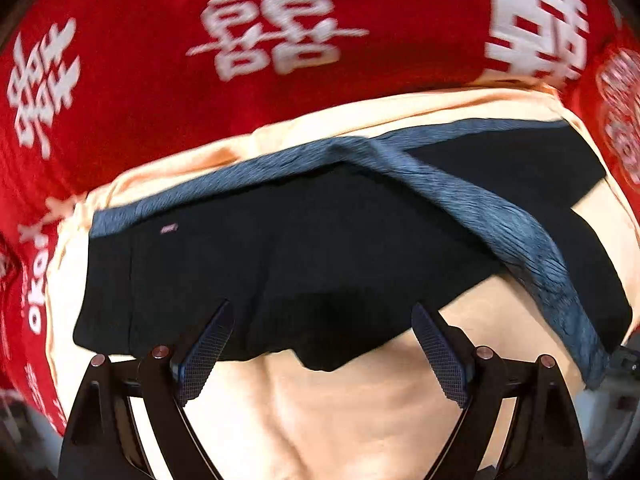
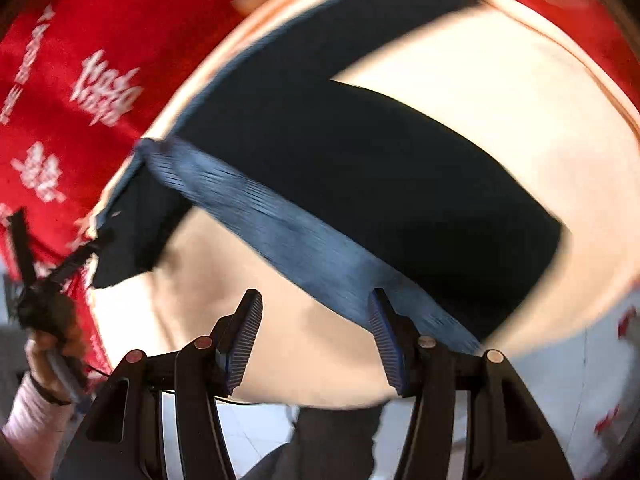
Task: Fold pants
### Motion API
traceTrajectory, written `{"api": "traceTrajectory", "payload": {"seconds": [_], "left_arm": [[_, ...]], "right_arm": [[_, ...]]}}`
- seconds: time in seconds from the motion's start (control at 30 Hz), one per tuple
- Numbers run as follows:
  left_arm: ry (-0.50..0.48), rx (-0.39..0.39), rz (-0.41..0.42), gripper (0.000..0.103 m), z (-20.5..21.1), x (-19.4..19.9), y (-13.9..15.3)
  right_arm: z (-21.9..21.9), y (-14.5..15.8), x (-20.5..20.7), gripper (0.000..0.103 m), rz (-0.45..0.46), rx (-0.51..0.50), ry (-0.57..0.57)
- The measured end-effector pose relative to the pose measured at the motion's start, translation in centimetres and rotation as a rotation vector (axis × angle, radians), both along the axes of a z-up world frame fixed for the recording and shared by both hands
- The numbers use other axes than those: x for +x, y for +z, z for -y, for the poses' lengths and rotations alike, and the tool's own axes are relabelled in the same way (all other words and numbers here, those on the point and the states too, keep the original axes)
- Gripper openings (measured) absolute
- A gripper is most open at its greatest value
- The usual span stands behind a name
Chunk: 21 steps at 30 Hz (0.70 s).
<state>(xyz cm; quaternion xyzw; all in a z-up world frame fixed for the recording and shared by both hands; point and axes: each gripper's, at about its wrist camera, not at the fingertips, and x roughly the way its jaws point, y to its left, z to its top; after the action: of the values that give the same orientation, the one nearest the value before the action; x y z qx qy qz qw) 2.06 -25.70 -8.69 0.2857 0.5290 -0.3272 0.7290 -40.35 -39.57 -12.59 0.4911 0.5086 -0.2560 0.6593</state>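
Note:
The black pants (image 1: 304,252) lie on a cream cloth (image 1: 340,412), partly folded, with a grey-blue ribbed waistband (image 1: 500,220) running diagonally across them. My left gripper (image 1: 322,312) is open and empty, its fingertips over the pants' near edge. In the right wrist view the pants (image 2: 380,168) spread across the cream cloth (image 2: 500,92) and the waistband (image 2: 312,248) crosses the middle. My right gripper (image 2: 316,300) is open and empty, with its right finger (image 2: 386,340) at the waistband's edge. The left gripper (image 2: 72,264) shows at the far left, held in a hand.
A red cloth with white characters (image 1: 280,20) lies under the cream cloth and surrounds it; it also shows in the right wrist view (image 2: 80,80). The cream cloth's near edge hangs over a pale floor (image 2: 260,432). The person's hand and sleeve (image 2: 36,392) are at the lower left.

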Motion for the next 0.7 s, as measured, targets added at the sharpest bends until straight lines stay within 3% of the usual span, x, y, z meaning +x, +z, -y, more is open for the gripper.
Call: {"api": "traceTrajectory", "payload": {"seconds": [0.17,0.27,0.47,0.53,0.7], "left_arm": [[-0.073,-0.037,-0.102,0.091,1.0,-3.5,0.5],[-0.115,-0.052,-0.178,0.091,2.7,-6.0,-1.0],[-0.161,-0.048,-0.285,0.091,8.5,-10.9,-4.2],[-0.157,-0.045,-0.303,0.091,9.5,-11.9,-4.9],[-0.128,-0.024,-0.368,0.091,11.3,-13.7,-6.6]], "right_arm": [[-1.2,-2.1,-5.1,0.059,-0.065,-0.001,-0.078],[-1.4,-2.9,-6.2,0.059,-0.095,-0.002,-0.085],[-0.3,-3.8,-6.7,0.059,-0.007,0.02,-0.037],[0.1,-3.9,-6.8,0.059,0.05,0.043,-0.005],[0.5,-5.4,-6.8,0.059,0.086,0.116,0.046]]}}
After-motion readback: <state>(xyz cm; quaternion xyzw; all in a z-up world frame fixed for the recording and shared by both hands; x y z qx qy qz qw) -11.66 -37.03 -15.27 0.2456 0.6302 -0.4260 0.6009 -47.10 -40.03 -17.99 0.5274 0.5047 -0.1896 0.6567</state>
